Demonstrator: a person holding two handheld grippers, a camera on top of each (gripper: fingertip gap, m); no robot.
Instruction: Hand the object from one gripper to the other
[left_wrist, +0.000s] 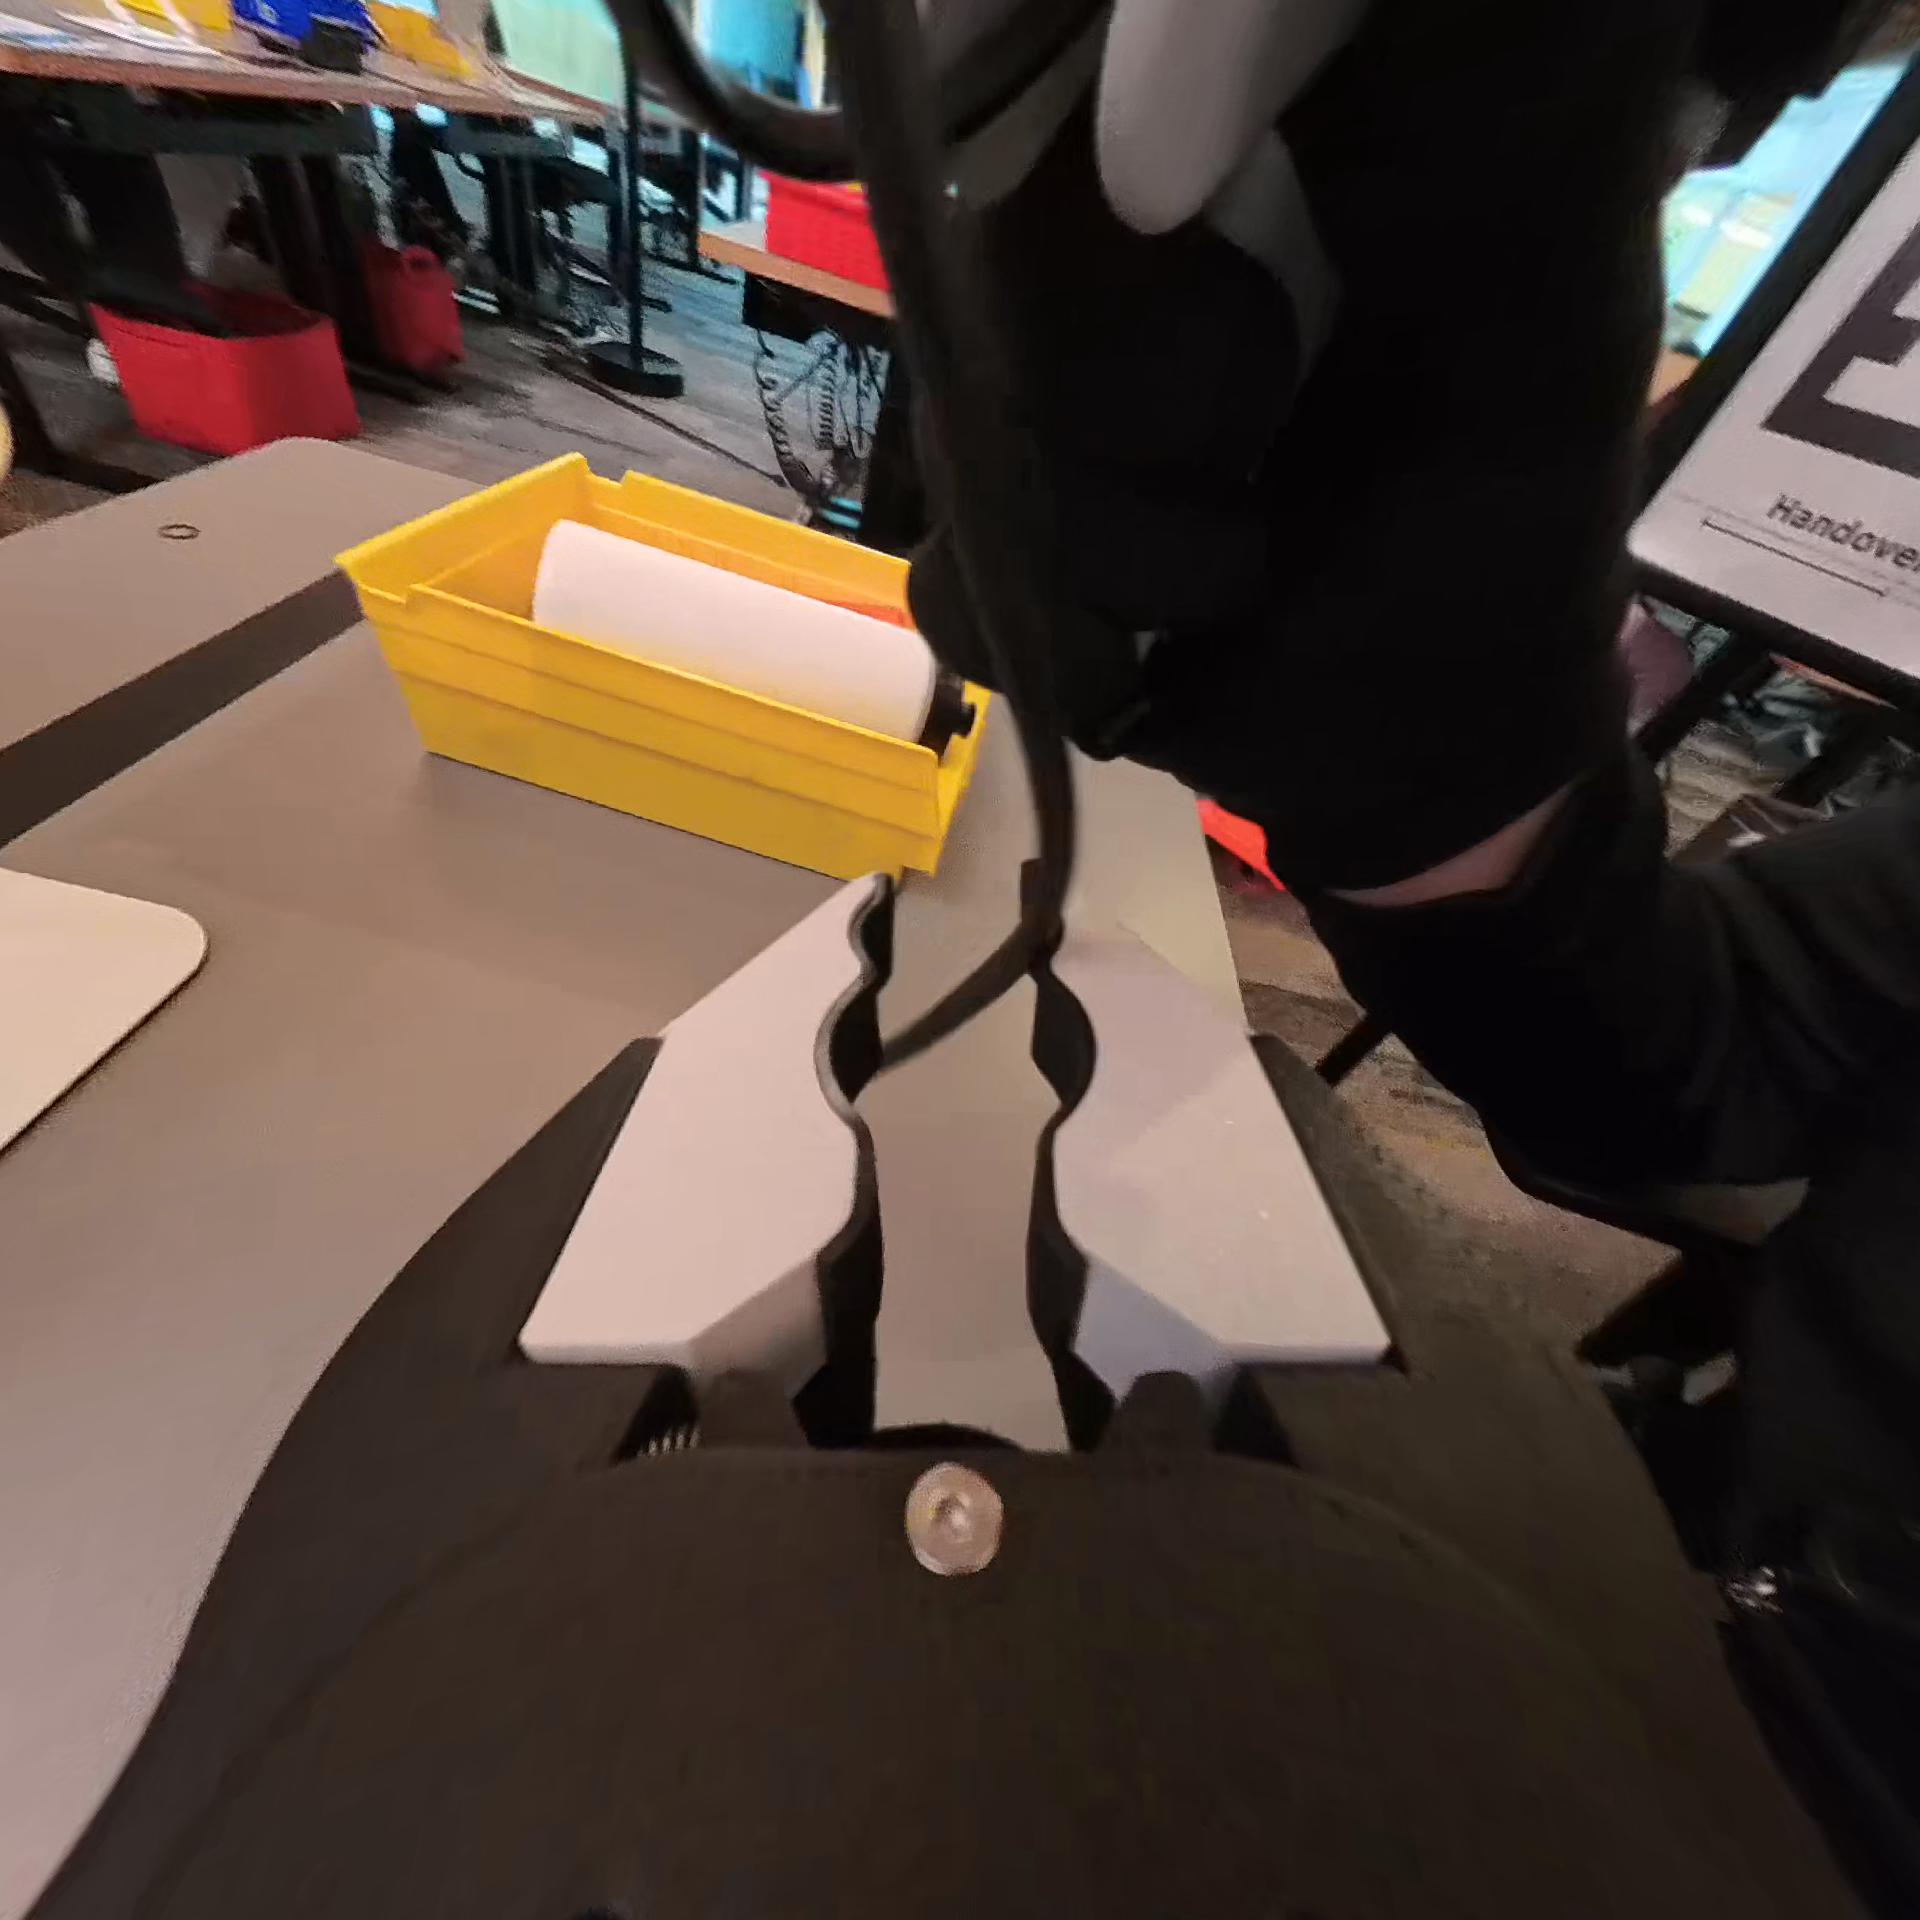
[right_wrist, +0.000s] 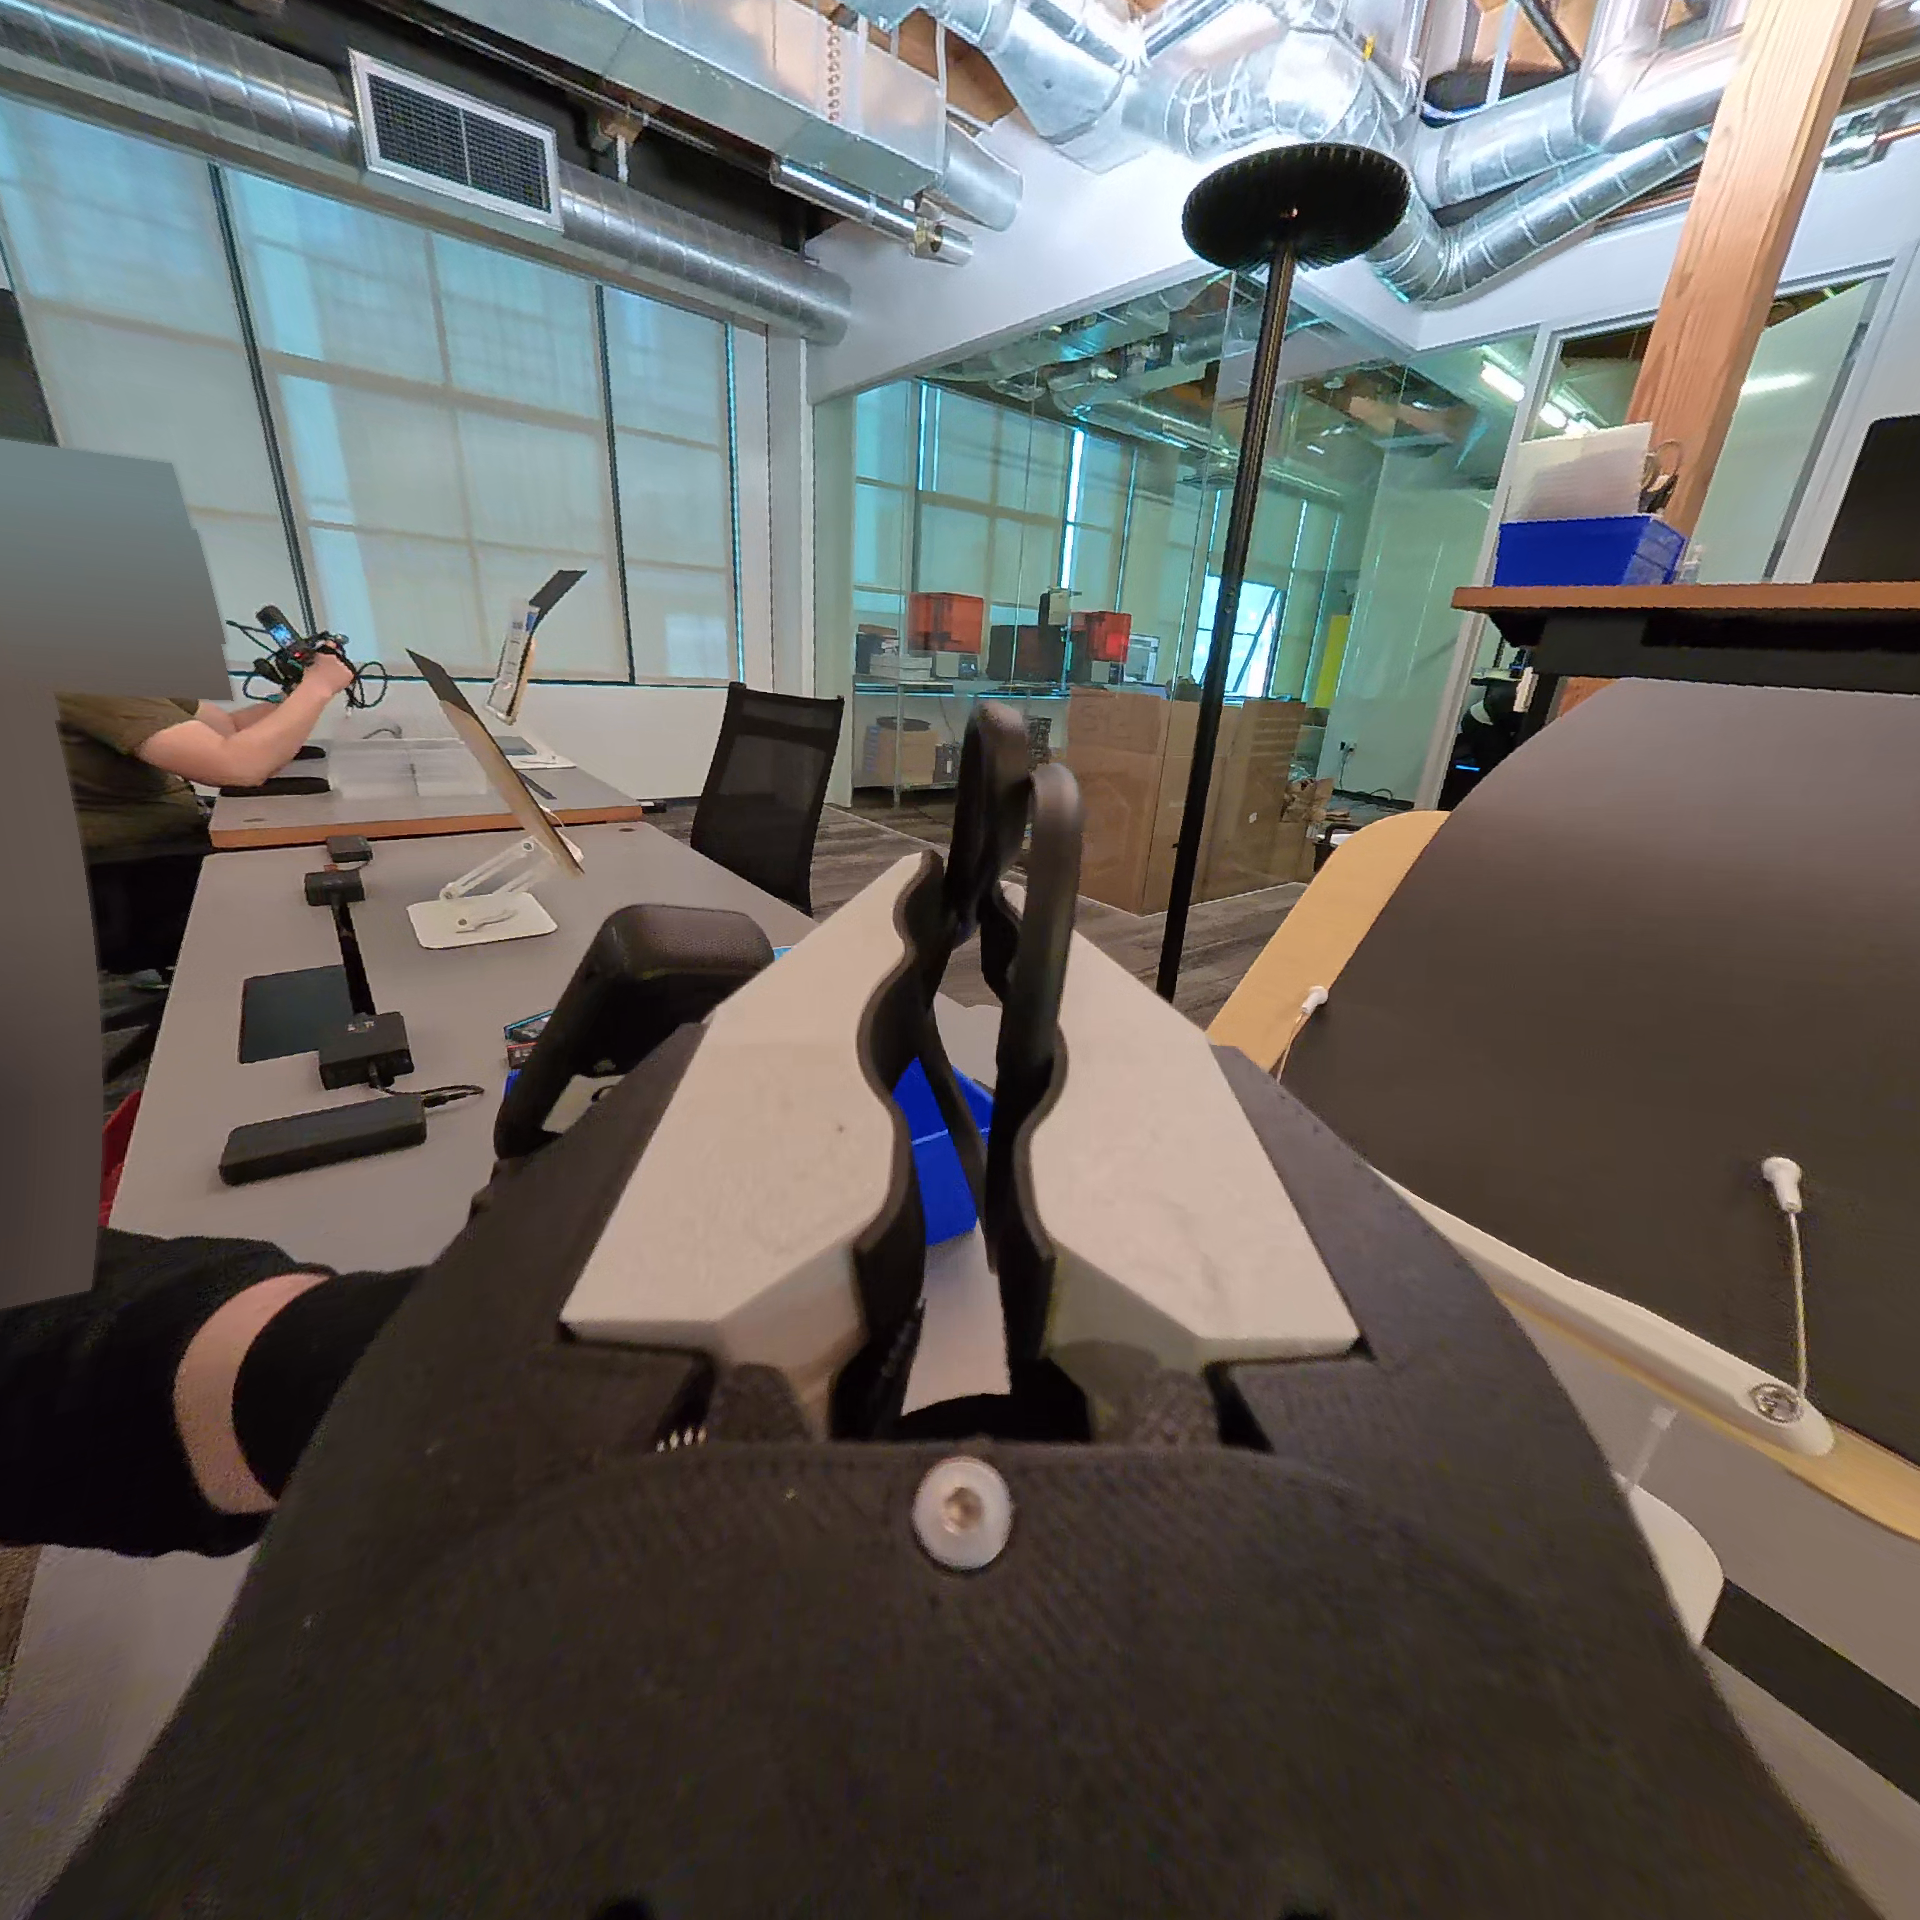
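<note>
While right tool (right_wrist: 982, 935) grips black loop (right_wrist: 1023, 935), left tool (left_wrist: 961, 914) parted.

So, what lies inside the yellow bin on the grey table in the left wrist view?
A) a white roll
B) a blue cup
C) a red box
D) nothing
A: a white roll with a black end lies in the yellow bin.

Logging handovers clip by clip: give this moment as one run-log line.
phase: handover pending | right hand-held gripper: shut on black looped object | left hand-held gripper: open, object between its fingertips
</note>
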